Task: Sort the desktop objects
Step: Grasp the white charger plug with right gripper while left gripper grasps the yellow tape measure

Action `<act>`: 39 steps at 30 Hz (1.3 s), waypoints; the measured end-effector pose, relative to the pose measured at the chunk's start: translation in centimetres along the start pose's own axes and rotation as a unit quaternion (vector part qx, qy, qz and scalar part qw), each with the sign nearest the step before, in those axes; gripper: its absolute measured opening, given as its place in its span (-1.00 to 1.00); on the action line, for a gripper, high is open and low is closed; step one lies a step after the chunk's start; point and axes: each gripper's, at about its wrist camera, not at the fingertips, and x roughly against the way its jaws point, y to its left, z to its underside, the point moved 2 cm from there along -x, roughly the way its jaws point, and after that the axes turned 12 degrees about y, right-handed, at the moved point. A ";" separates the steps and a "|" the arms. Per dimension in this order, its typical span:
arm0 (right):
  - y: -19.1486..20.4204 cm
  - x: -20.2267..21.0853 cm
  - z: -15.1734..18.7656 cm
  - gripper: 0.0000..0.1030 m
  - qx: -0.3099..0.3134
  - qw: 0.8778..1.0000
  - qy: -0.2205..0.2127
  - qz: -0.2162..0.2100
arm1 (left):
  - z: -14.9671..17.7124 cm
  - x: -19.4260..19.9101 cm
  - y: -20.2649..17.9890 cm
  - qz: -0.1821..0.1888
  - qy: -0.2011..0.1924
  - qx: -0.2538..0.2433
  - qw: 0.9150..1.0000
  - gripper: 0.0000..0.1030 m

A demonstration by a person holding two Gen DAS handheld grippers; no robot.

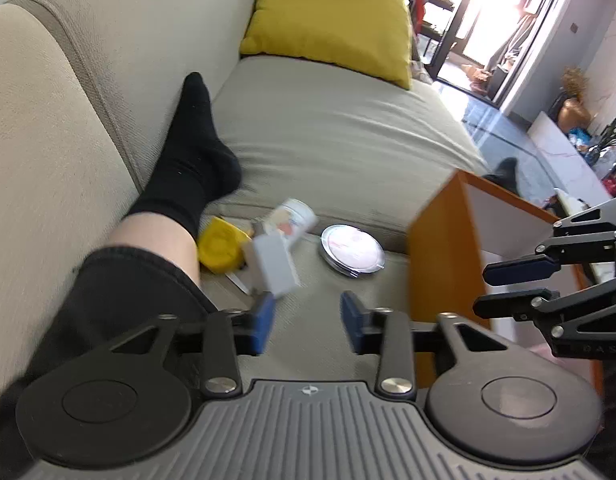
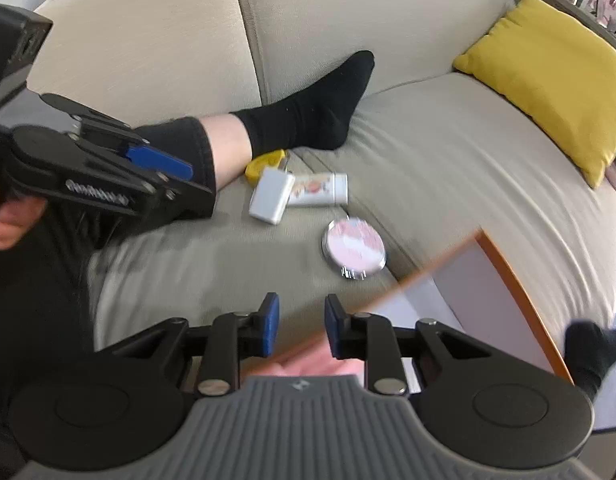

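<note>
Your left tongs [image 1: 308,320] are spread with nothing between them, and your right tongs [image 2: 301,326] are spread too, over the orange-edged box [image 2: 520,292]. What the box holds is blurred. On the sofa cushion [image 2: 448,168], outside the box, lie the grey case [image 2: 269,196], white tube [image 2: 320,189], yellow tape measure [image 2: 263,164] and round mirror [image 2: 354,251].

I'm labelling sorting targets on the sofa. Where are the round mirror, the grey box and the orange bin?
round mirror [image 2: 354,251], right wrist view, middle of its pink face.
grey box [image 2: 269,196], right wrist view, middle of its top face.
orange bin [image 1: 440,256], left wrist view, its orange outer side wall.
</note>
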 end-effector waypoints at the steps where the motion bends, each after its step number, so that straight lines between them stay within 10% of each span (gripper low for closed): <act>1: -0.1 -0.6 -0.8 -0.48 -0.004 1.000 0.000 -0.006 | -0.5 -0.5 0.5 -0.005 -0.001 0.001 1.000 0.03; 11: 0.5 -6.9 -7.2 -0.27 -0.041 0.997 0.001 -0.065 | -2.9 -4.4 3.5 -0.097 0.045 -0.111 0.988 -0.10; 22: -0.1 -12.2 -11.2 -0.19 -0.085 0.992 0.024 -0.086 | -3.7 -6.6 4.5 -0.093 0.063 -0.204 0.972 -0.09; 30: -1.1 -11.7 -10.6 -0.72 -0.105 0.989 0.043 -0.098 | -4.3 -7.4 4.0 -0.069 0.077 -0.231 0.968 0.26; 39: -1.8 -12.1 -10.7 -0.18 -0.169 0.975 0.031 -0.140 | -4.4 -7.7 4.2 -0.055 0.085 -0.208 0.973 0.25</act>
